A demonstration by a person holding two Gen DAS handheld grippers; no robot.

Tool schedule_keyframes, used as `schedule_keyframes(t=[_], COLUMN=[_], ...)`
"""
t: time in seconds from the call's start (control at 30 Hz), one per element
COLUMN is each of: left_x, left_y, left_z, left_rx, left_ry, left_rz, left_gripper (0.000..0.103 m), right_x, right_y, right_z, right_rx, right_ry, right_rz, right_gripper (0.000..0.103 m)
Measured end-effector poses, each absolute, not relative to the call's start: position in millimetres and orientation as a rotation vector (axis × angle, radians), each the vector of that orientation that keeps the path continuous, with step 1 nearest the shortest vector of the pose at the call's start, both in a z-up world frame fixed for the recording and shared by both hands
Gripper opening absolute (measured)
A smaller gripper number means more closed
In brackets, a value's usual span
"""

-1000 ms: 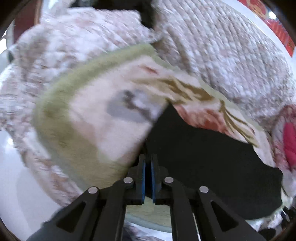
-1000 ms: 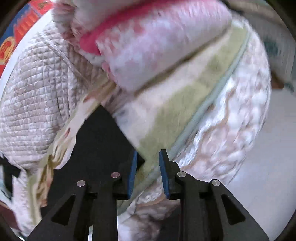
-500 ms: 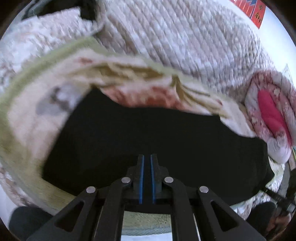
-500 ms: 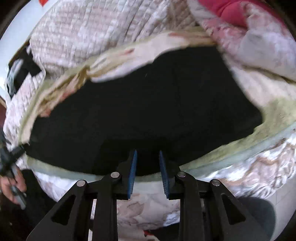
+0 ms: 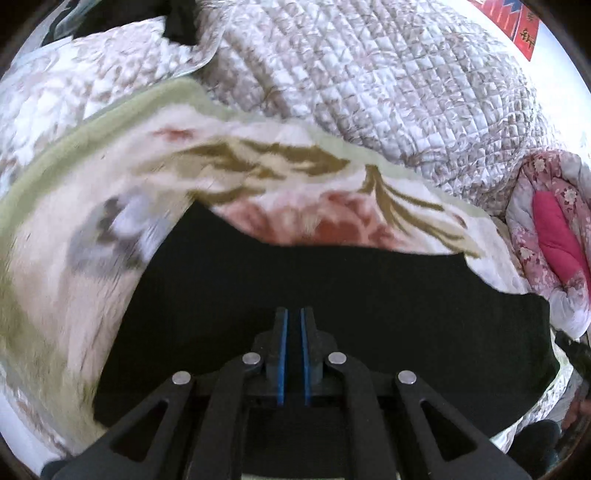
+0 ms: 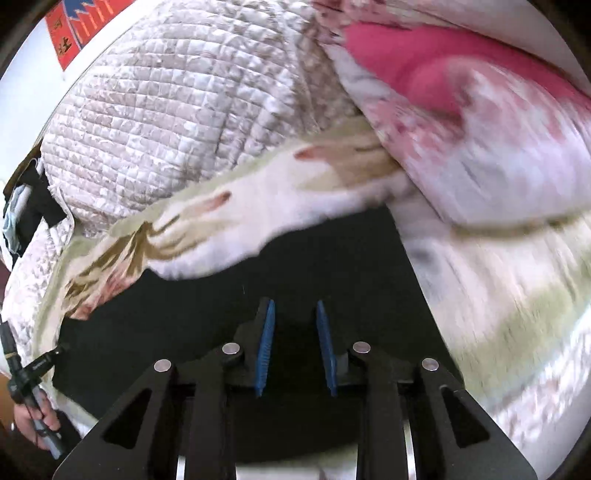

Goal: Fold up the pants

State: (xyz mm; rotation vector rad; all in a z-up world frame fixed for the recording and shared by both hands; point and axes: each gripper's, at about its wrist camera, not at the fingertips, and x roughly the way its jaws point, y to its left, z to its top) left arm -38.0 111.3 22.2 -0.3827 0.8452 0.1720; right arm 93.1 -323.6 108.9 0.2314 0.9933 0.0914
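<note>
Two grippers hang over black pants (image 5: 332,295) spread flat on a plush floral blanket (image 5: 110,206).
Left gripper (image 5: 291,314) has its blue pads nearly together, empty; right gripper (image 6: 294,306) stands apart, empty, beside quilted bedding (image 6: 166,122).

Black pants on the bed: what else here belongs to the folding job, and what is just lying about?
Job:
black pants
left gripper, shut
right gripper, jaws apart, nothing visibly gripped

Lying about:
floral blanket under the pants
quilted cover
pink bedding roll
red wall poster
</note>
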Motion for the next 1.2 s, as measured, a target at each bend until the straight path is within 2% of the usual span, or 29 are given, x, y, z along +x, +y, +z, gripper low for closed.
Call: schedule_keyframes(t=[0.1,0.23,0.4,0.6,0.67,0.77,0.83,0.9,1.13,1.2], left_x=[-20.1,2.8,11.3,-10.1,-21.9,-39.4,-50.1,-58.8,-65.9,-63.8], left_y=[110.3,116.1,147.9,157.9,163.8,164.9,158.8,145.5,78.2,62.5], left_z=[24.7,19.5,-8.7,11.4,17.9,30.0,37.7,42.9,37.1,26.2], left_rx=[-0.350,-0.313,-0.379,-0.372,-0.374,-0.382,-0.379,-0.369,-0.302,-0.291], left_ry=[0.833,0.833,0.881,0.832,0.821,0.799,0.788,0.784,0.826,0.863], left_rz=[0.164,0.176,0.256,0.306,0.323,0.307,0.275,0.231,0.045,0.011], left_gripper=[0.008,0.008,0.008,0.008,0.008,0.008,0.011,0.022,0.023,0.023], right_x=[133.0,139.0,126.9,94.8,82.0,61.2,46.8,29.0,-3.6,-5.3], right_y=[-321.2,-337.3,-338.5,-333.4,-325.3,-311.8,-300.7,-285.6,-255.8,-259.7], right_z=[92.7,71.0,80.4,108.2,108.1,105.6,104.4,103.2,68.5,72.3], right_rx=[0.208,0.222,0.228,0.224,0.202,0.177,0.150,0.108,-0.032,-0.020], right_ry=[1.026,1.074,1.027,0.971,0.984,1.011,1.020,1.024,1.134,1.109], right_rz=[0.083,0.060,0.062,0.114,0.140,0.176,0.203,0.233,0.270,0.268], right_gripper=[0.024,0.022,0.022,0.029,0.040,0.040,0.040,0.040,0.040,0.040])
